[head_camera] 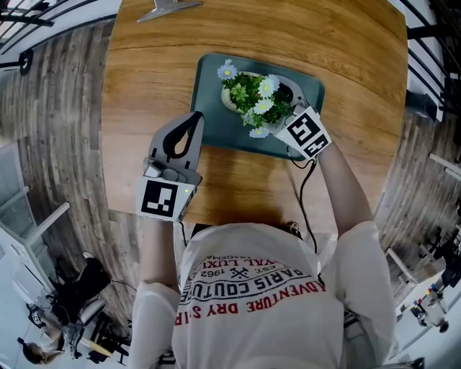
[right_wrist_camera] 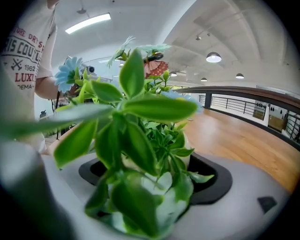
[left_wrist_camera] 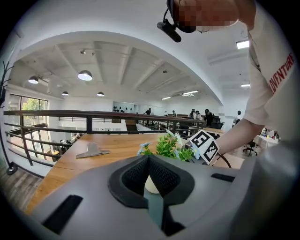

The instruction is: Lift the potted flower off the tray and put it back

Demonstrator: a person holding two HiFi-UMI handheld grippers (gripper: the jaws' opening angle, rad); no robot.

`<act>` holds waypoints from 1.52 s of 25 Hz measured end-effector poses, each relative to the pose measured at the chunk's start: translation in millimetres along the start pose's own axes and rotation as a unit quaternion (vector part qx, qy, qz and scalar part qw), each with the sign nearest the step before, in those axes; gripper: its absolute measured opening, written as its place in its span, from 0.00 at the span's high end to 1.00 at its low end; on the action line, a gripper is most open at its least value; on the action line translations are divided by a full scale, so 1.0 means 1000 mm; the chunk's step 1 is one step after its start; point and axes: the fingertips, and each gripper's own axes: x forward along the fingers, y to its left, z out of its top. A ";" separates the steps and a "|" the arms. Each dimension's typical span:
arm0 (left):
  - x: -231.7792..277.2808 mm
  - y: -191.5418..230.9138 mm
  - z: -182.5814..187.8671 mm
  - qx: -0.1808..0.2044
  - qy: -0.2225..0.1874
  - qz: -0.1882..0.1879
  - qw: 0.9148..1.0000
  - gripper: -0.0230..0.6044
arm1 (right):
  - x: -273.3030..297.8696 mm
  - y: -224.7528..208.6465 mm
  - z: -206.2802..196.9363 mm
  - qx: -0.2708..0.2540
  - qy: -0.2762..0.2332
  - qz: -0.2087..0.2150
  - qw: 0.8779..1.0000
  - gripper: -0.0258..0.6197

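The potted flower (head_camera: 253, 97), green leaves with white and pale blue daisies in a cream pot, is over the dark teal tray (head_camera: 215, 122) on the round wooden table (head_camera: 346, 58). My right gripper (head_camera: 268, 108) reaches in from the right and is shut on the pot; its marker cube sits just behind. In the right gripper view the leaves (right_wrist_camera: 140, 122) fill the frame and the pot (right_wrist_camera: 185, 150) sits inside the right gripper's (right_wrist_camera: 154, 180) black-padded opening. Whether the pot touches the tray is hidden. My left gripper (head_camera: 193, 119) is shut on nothing, just left of the tray. From the left gripper (left_wrist_camera: 149, 160) the flower (left_wrist_camera: 166, 146) shows ahead.
A flat grey metal piece (head_camera: 169, 9) lies at the table's far edge, also in the left gripper view as a grey metal piece (left_wrist_camera: 91, 151). A dark railing (left_wrist_camera: 93, 115) runs behind the table. Wood-plank floor surrounds the table, with chairs and clutter at the lower left.
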 end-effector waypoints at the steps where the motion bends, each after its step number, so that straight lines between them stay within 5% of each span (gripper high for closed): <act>1: 0.000 -0.002 0.000 0.001 0.001 -0.002 1.000 0.94 | 0.000 0.001 -0.001 0.003 0.002 0.001 1.000 0.23; 17: -0.017 -0.018 0.020 0.047 -0.025 -0.029 0.998 0.94 | -0.048 0.007 0.024 -0.020 0.014 -0.065 0.998 0.23; 29: -0.072 -0.047 0.055 0.089 -0.057 -0.068 0.992 0.94 | -0.140 0.053 0.101 0.019 -0.063 -0.195 0.979 0.26; 30: -0.077 -0.048 0.058 0.091 -0.059 -0.070 0.992 0.94 | -0.146 0.058 0.107 0.026 -0.071 -0.214 0.974 0.34; 32: -0.087 -0.049 0.063 0.095 -0.064 -0.075 0.991 0.94 | -0.162 0.060 0.117 0.043 -0.090 -0.267 0.959 0.78; 38: -0.111 -0.051 0.083 0.122 -0.088 -0.090 0.985 0.94 | -0.200 0.073 0.134 0.070 -0.128 -0.353 0.924 0.90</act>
